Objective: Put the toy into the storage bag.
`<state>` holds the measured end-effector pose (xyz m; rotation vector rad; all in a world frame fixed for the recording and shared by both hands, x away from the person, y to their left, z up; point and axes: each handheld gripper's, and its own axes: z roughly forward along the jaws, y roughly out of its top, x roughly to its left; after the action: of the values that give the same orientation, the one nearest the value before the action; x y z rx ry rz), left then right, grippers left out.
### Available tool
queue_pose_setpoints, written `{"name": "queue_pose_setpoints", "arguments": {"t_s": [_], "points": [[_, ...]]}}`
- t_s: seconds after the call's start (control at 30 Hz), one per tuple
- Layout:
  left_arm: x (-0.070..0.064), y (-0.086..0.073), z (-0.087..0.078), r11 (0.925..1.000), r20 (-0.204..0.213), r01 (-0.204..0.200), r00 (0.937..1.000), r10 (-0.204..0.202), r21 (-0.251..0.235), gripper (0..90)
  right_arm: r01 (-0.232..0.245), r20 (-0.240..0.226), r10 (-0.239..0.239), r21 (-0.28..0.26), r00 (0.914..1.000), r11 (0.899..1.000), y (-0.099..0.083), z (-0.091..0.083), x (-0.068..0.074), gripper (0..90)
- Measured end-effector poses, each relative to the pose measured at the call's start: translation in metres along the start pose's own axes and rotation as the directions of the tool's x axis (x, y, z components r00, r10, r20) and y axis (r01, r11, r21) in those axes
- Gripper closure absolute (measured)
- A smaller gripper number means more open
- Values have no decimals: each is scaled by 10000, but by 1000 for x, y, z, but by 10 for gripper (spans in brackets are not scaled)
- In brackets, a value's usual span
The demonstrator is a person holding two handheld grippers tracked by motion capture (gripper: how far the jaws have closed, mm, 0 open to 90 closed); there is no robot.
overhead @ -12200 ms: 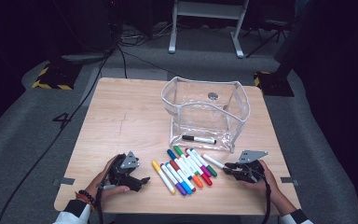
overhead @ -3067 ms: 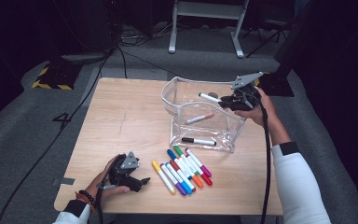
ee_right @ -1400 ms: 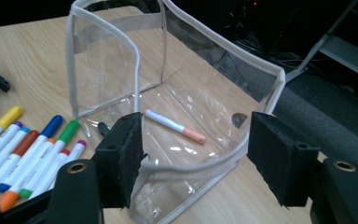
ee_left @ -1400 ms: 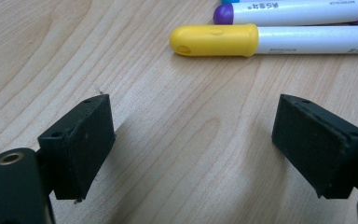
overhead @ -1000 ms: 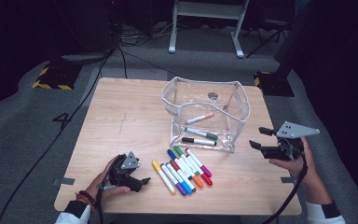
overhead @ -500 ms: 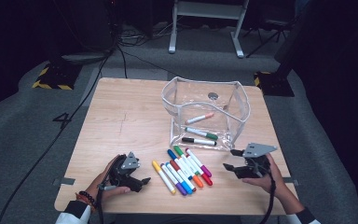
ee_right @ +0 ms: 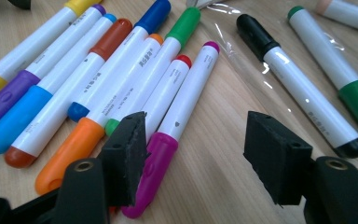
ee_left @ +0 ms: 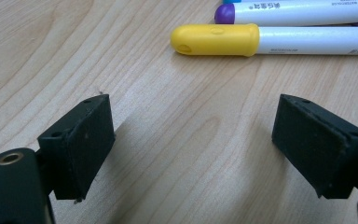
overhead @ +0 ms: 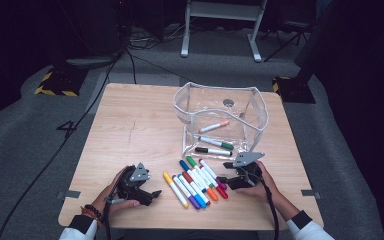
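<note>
A row of several coloured markers (overhead: 195, 182) lies on the wooden table (overhead: 130, 125) near its front edge. My right gripper (overhead: 222, 172) is open at the row's right end. In the right gripper view the gripper (ee_right: 198, 156) has the magenta marker (ee_right: 186, 107) just inside its left jaw, cap nearest me. My left gripper (overhead: 152, 194) rests open on the table left of the row, holding nothing. In the left gripper view that gripper (ee_left: 193, 140) faces bare wood, with the yellow marker (ee_left: 270, 39) beyond its jaws.
A clear plastic bin (overhead: 260, 117) stands behind the row. Inside it lie a peach-capped marker (overhead: 214, 126), a green-capped marker (overhead: 216, 143) and a black-capped marker (overhead: 213, 150). A cable trails from each gripper off the table's front edge.
My right gripper has come from the table's right side down and left to the right end of the marker row. The bin holds more markers than at first. The left gripper has stayed put.
</note>
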<state>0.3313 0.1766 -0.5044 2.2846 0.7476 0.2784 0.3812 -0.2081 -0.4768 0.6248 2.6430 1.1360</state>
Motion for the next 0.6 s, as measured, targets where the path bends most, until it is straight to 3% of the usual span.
{"name": "queue_pose_setpoints", "arguments": {"t_s": [0.2, 0.3, 0.4, 0.5, 0.6], "points": [[0, 0, 0, 10000, 14, -23, 10000, 23, 3, 132, -105, -143, 112, 498, 9998, 9987, -2, 17, -5, 429], [0, 0, 0, 10000, 20, -36, 10000, 36, 3, 132, -65, -63, 69, 630, 10000, 9980, -3, 20, -7, 512], [0, 0, 0, 10000, 16, -34, 10000, 34, 3, 132, -221, 105, 216, 548, 9997, 9982, -6, 16, -12, 656], [0, 0, 0, 10000, 15, -32, 10000, 32, 0, 132, -229, 197, 220, 465, 9996, 9987, -12, 11, -17, 735], [0, 0, 0, 10000, 23, -29, 10000, 29, 1, 132, -248, 219, 238, 452, 9995, 9987, -18, 5, -23, 741]]}}
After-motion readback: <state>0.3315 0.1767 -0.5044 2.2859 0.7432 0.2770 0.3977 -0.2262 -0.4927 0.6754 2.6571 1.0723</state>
